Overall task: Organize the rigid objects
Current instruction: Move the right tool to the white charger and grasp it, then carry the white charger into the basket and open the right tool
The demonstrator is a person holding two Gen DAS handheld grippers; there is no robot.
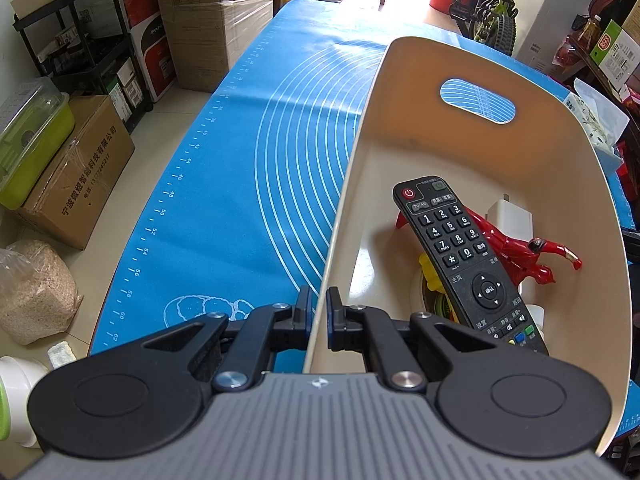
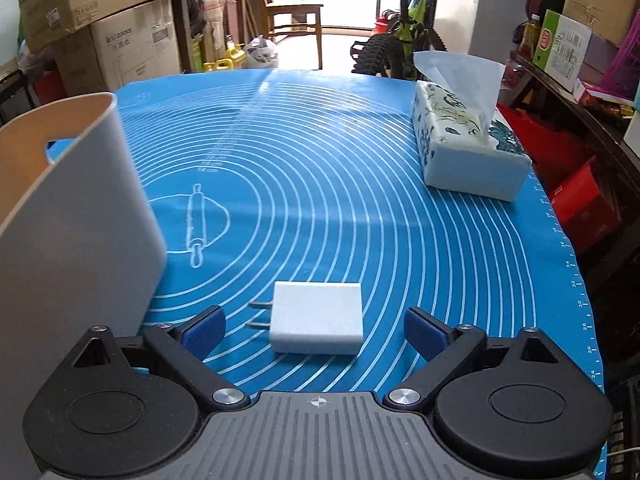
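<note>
Cream bin [image 1: 472, 60] upright on blue mat [image 1: 240, 184], holding black remote [image 1: 460, 252], red figure [image 1: 520, 252], white charger [image 1: 510, 218]. Second white charger [image 2: 318, 322] flat on mat, prongs toward bin.

the left gripper [image 1: 319, 312] had a grey body with fine lengthwise ribs and a small white crosshair mark at its front edge. two round matte-black discs sat at either side, each with a shallow circular recess. black angular link arms with triangular cut-outs ran forward from them, pinned by bright silver screw heads, ending in black fingers [image 1: 303, 308] faced with dark blue pads.

the right gripper [image 2: 315, 330] was built alike: ribbed grey body, white crosshair mark, twin black discs, black links with triangular openings and silver screws. its blue-padded fingertips [image 2: 202, 330] looked broad and slightly textured.
</note>
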